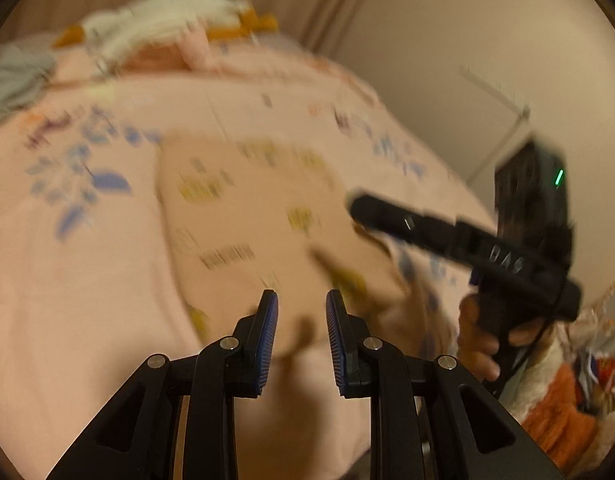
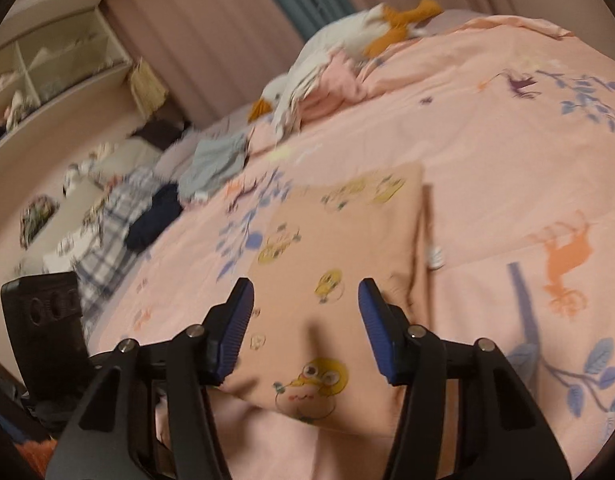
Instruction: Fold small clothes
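Observation:
A small peach garment [image 1: 247, 220] printed with yellow cartoon figures lies flat on the pink bedspread [image 1: 67, 280], its edges fairly straight. My left gripper [image 1: 301, 300] hovers over its near edge, blue pads a narrow gap apart with nothing between them. In the right wrist view the same garment [image 2: 339, 248] stretches away under my right gripper [image 2: 305, 292], whose jaws stand wide with only cloth below them. Seen from the left, the right gripper [image 1: 359, 206] reaches over the garment's right side, held by a hand [image 1: 479, 344].
A white plush duck [image 2: 339, 52] with orange feet lies at the head of the bed. Grey, checked and dark clothes [image 2: 147, 208] are heaped along the bed's left edge. A shelf unit [image 2: 47, 64] and curtains stand beyond. The bedspread [image 2: 507, 160] is bare to the right.

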Available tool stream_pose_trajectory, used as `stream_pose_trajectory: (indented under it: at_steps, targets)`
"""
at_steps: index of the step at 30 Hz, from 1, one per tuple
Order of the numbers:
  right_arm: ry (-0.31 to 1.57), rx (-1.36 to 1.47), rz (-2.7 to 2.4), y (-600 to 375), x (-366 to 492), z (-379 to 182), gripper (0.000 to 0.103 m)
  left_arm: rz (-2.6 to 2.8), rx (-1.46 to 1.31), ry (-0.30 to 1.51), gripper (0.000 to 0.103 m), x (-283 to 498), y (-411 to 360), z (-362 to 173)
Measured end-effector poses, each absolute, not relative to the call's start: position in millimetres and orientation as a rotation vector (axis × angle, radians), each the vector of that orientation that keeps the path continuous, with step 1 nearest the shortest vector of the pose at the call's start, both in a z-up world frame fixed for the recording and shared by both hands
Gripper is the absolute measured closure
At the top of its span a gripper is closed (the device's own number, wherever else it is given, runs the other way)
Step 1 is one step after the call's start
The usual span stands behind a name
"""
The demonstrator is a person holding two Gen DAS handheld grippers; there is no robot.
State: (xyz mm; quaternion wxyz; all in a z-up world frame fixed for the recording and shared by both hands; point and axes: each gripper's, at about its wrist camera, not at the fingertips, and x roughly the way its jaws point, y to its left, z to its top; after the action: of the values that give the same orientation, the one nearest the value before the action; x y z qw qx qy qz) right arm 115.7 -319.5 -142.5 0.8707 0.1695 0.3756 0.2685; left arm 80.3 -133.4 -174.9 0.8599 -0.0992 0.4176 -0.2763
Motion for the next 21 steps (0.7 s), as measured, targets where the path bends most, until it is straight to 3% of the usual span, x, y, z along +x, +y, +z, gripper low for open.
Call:
stream_pose_trajectory:
  at_steps: [4,10,21]
  targets:
    - [0.879,0.282,0.554,-305,120,-157,0.049,-0.556,-0.263,1.027,0.082,90,-132,-204]
    - [0.914,0.207,0.545,-311,115,-169,0.054,-0.586,-0.458,1.109,0.082,86,-96,-218]
    - [0.84,0.405,0.623,-330,114,-153,0.05,-0.513,-0.337,0.834,0.082,60,-77,-172]
